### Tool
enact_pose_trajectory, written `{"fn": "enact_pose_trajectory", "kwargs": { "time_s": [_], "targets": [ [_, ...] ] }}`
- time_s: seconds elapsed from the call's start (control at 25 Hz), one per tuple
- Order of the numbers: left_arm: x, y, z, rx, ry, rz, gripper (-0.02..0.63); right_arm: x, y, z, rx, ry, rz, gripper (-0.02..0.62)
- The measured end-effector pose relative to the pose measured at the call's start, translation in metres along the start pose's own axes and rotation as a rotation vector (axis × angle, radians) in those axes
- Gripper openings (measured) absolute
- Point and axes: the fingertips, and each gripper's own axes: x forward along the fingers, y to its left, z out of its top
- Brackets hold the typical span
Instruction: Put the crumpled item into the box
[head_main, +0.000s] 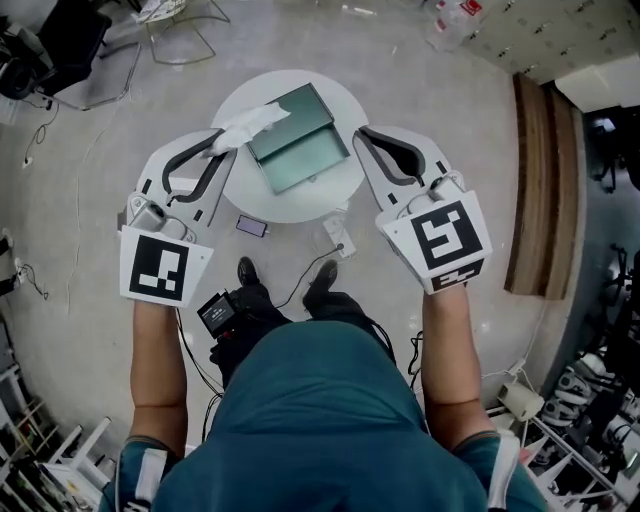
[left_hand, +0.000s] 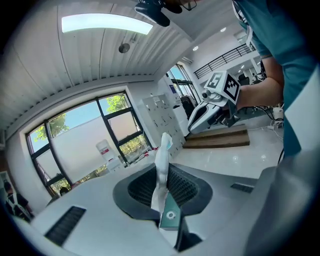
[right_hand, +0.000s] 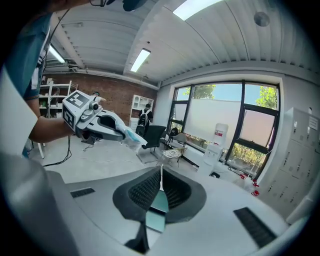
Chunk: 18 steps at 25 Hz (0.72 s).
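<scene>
Your left gripper (head_main: 220, 143)'s jaws pinch the crumpled white item (head_main: 254, 120) at the far left corner of the green box (head_main: 300, 165) on the round table (head_main: 300, 208). Your right gripper (head_main: 362, 133)'s jaws sit together, empty, just right of the box.

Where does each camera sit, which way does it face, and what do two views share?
Head view: on the person's head, facing steeply down at the round table and open box; arms, shirt and shoes show.
Left gripper view: on the left hand-held gripper, looking along jaws shut on the crumpled item, toward windows; an arm shows.
Right gripper view: on the right hand-held gripper, looking along shut jaws toward a brick wall; an arm shows.
Shared: each gripper view shows the other hand-held gripper.
</scene>
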Motion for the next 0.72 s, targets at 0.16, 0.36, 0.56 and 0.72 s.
{"fn": "enact_pose_trajectory", "kwargs": {
  "time_s": [0.16,0.36,0.56,0.72],
  "targets": [
    [0.023,-0.002,-0.025,-0.033,0.039,-0.029,0.069,0.019,-0.011,-0.02,0.032,0.021,0.005,0.04],
    [0.053,-0.008,-0.059,-0.077,0.078,-0.081,0.069,0.042,-0.018,-0.048,0.084,0.053,0.004,0.04],
    [0.085,-0.021,-0.093,-0.105,0.117,-0.136,0.069,0.062,-0.026,-0.082,0.122,0.092,0.0,0.04],
    [0.114,-0.042,-0.12,-0.125,0.146,-0.171,0.07,0.072,-0.035,-0.116,0.136,0.123,0.0,0.04]
  ]
}}
